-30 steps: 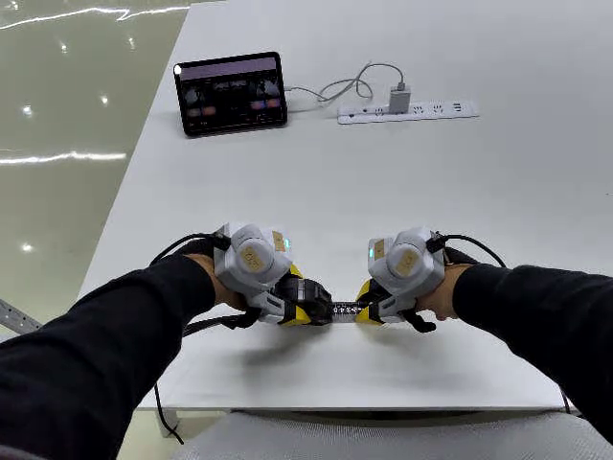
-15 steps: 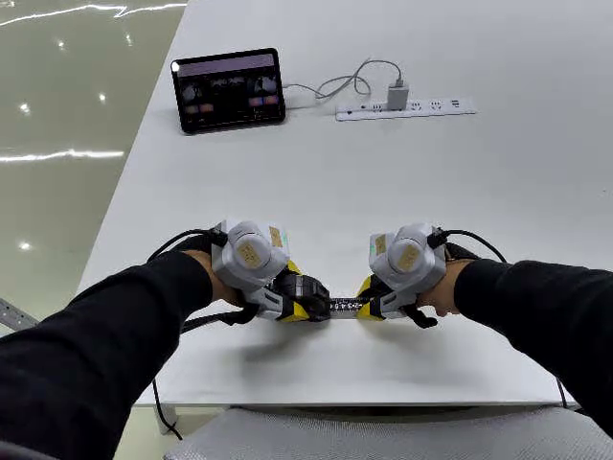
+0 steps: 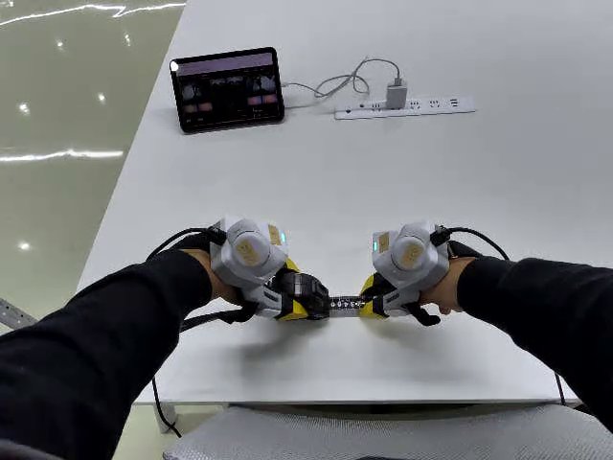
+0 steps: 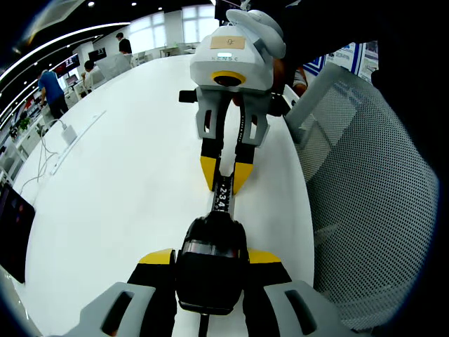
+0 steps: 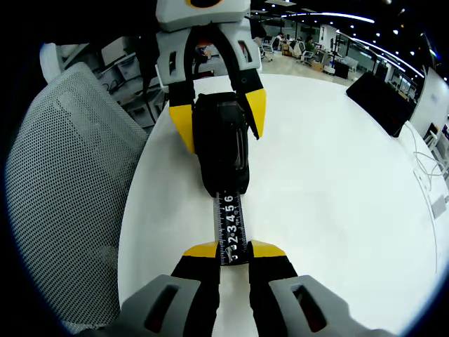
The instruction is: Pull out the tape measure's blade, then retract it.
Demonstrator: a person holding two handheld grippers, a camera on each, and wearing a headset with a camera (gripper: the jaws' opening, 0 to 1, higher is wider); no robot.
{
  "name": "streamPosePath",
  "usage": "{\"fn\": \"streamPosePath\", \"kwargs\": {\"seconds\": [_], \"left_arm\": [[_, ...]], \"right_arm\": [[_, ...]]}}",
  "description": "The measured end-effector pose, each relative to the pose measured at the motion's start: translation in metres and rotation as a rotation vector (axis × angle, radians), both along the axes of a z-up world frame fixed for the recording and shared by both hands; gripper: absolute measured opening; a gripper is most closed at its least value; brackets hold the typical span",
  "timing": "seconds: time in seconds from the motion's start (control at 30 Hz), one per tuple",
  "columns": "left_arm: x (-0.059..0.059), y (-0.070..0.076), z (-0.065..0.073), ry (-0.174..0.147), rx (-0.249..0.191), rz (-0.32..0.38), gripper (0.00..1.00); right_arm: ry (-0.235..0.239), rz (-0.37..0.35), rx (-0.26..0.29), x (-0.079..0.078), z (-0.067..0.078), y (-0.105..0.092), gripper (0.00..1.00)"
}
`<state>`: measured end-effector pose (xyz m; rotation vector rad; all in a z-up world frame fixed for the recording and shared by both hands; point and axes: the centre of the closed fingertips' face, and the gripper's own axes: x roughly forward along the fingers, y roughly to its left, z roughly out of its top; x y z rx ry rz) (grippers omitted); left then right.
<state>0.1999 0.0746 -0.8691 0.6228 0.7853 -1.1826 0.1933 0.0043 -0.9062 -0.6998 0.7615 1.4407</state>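
In right gripper view, blade (image 5: 229, 228) numerals read clearly.

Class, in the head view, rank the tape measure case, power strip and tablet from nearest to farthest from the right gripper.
1. Case, just left of the right gripper.
2. Power strip, far ahead.
3. Tablet, far ahead, left.

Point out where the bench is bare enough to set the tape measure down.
Bare: the wide white stretch of table between the tablet and power strip far off and the left gripper and right gripper near you. Crowded: the near edge, where they hold the tape measure and its blade.
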Motion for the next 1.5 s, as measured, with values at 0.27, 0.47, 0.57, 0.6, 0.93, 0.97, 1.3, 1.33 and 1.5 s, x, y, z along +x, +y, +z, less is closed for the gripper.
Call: {"fn": "streamPosePath", "kwargs": {"seconds": [0.27,0.47,0.57,0.6,0.93,0.97,1.3,1.33,1.5], "left_arm": [[0.000,0.000,0.000,-0.001,0.000,0.001,0.32],[0.000,0.000,0.000,0.000,-0.001,0.002,0.32],[0.000,0.000,0.000,-0.001,-0.001,0.002,0.32],[0.000,0.000,0.000,-0.001,0.000,0.002,0.32],[0.000,0.000,0.000,-0.001,-0.002,0.002,0.32],[0.000,0.000,0.000,-0.001,-0.002,0.002,0.32],[0.000,0.000,0.000,-0.001,0.000,0.003,0.32],[0.000,0.000,0.000,-0.002,0.000,0.003,0.32],[0.000,0.000,0.000,-0.002,0.001,0.003,0.32]], "right_arm": [[0.001,-0.001,-0.003,0.001,-0.001,-0.003,0.10],[0.003,-0.006,-0.004,0.002,-0.002,-0.005,0.10],[0.002,-0.006,-0.004,0.002,-0.002,-0.006,0.10],[0.002,-0.006,-0.003,0.002,-0.002,-0.007,0.10],[0.001,-0.006,-0.005,0.003,-0.002,-0.010,0.10],[0.001,-0.006,-0.004,0.003,-0.002,-0.010,0.10],[-0.004,-0.002,-0.011,0.002,-0.002,-0.012,0.10],[-0.005,-0.002,-0.011,0.002,-0.002,-0.013,0.10],[-0.003,-0.002,-0.016,0.001,-0.001,-0.015,0.10]]}}
